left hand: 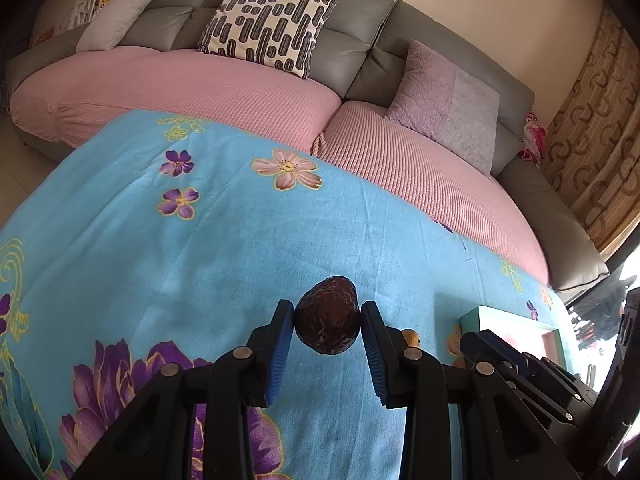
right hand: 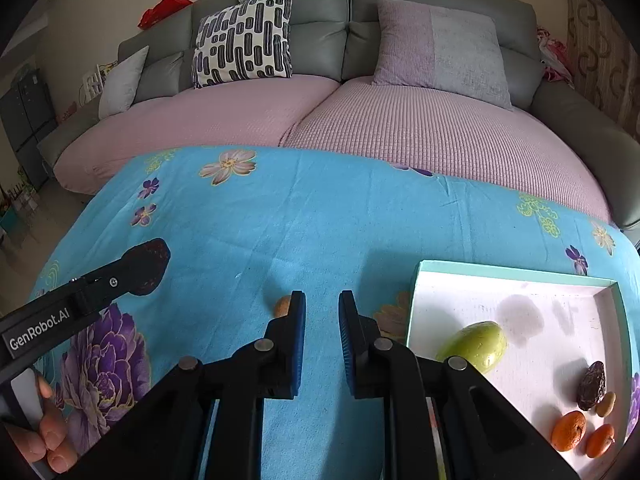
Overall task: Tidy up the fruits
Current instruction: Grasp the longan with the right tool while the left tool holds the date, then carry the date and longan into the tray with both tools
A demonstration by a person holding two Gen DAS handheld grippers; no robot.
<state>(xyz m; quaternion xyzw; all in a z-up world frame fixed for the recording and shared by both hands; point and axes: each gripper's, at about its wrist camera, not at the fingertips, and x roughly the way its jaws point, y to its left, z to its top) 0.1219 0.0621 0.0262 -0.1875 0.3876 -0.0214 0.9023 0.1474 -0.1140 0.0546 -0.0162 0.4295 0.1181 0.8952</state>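
My left gripper is shut on a dark brown wrinkled fruit, held over the blue flowered cloth. The right wrist view shows that fruit from the side, at the left. My right gripper stands open over the cloth with nothing between its fingers. A small tan fruit lies on the cloth just left of its left finger. To the right, a white tray with a teal rim holds a green fruit, a dark wrinkled fruit, a small tan one and two oranges.
A grey sofa with pink seat covers and several cushions runs behind the cloth. A curtain hangs at the far right. A person's hand grips the left tool's handle at the lower left.
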